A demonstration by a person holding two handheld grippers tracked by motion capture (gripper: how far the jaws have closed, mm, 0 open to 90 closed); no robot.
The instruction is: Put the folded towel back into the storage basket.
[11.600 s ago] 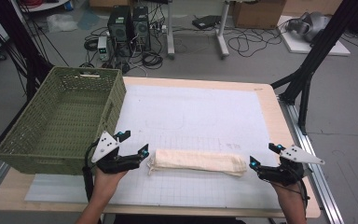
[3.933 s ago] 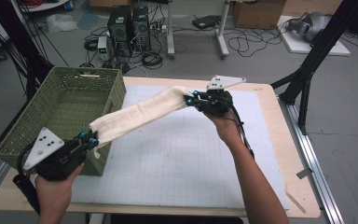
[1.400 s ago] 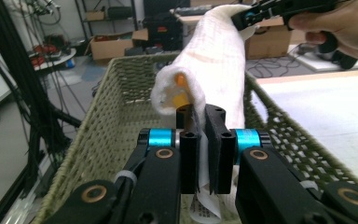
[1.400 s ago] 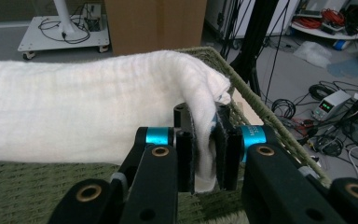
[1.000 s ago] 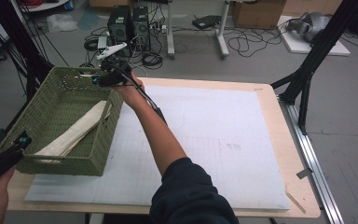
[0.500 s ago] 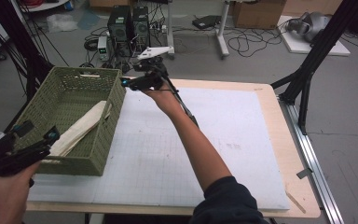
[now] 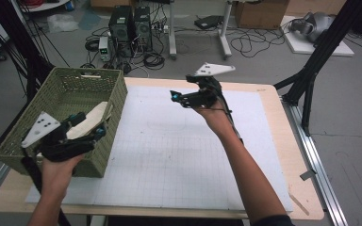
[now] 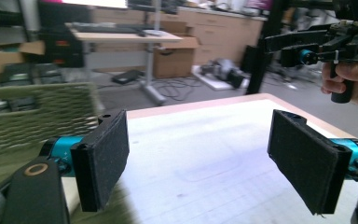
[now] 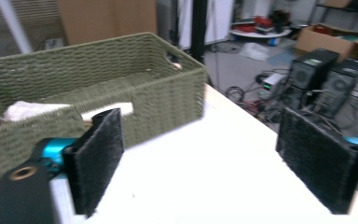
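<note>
The rolled cream cloth (image 7: 90, 120) lies inside the green woven basket (image 7: 104, 89) on the desk. Both the left gripper (image 7: 86, 129) and right gripper (image 7: 177, 96) have jaws wide open, empty.

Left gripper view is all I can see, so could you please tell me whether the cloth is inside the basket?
Observer: Yes. In the high view the cream cloth lies inside the green basket, along its right wall.
Operator: Thank you. Where is my left tool relative to it?
Observer: The left tool hangs over the basket's near right corner, just above the cloth's near end.
Operator: And is the right tool holding anything?
Observer: No. The right gripper view shows the right tool with its jaws wide apart and nothing between them, above the white mat.
</note>
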